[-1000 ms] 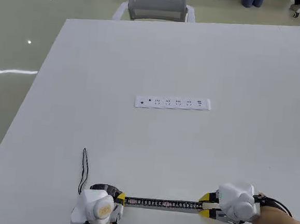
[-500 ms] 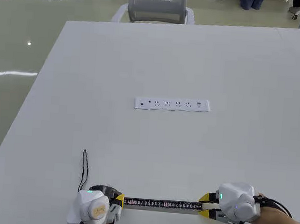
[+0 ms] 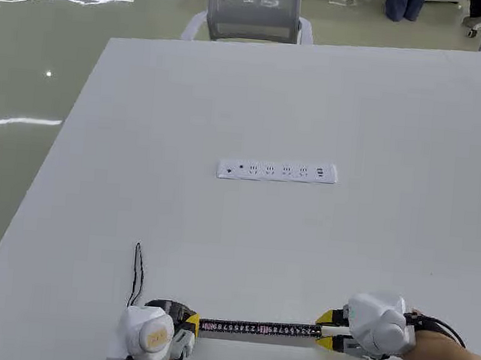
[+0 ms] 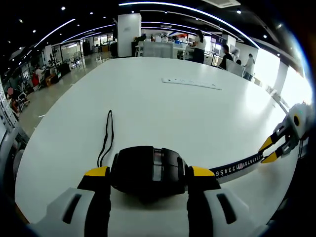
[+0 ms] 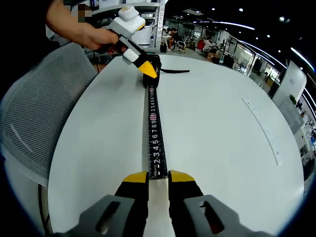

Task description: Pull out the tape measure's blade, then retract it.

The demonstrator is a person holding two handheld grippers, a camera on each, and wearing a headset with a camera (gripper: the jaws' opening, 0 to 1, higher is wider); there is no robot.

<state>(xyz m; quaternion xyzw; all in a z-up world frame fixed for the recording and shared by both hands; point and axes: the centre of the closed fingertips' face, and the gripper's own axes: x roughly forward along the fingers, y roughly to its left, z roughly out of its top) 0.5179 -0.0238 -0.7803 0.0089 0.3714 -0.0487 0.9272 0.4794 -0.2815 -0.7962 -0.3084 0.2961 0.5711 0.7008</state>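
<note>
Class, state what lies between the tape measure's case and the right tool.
The pulled-out blade spans it, from case to right tool, seen in the head view.

white table (image 3: 395, 117) | power strip (image 3: 278, 171) lying mid-table | grey mesh chair (image 3: 252, 6) at far edge | glossy floor (image 3: 34, 47)

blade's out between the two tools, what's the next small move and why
Probably ease the right tool toward the case without loosening its pinch on the blade. The blade spans the whole gap between the tools with its numbers showing, and the left tool clamps the case on the table, so a guided return likely stops it snapping back.
</note>
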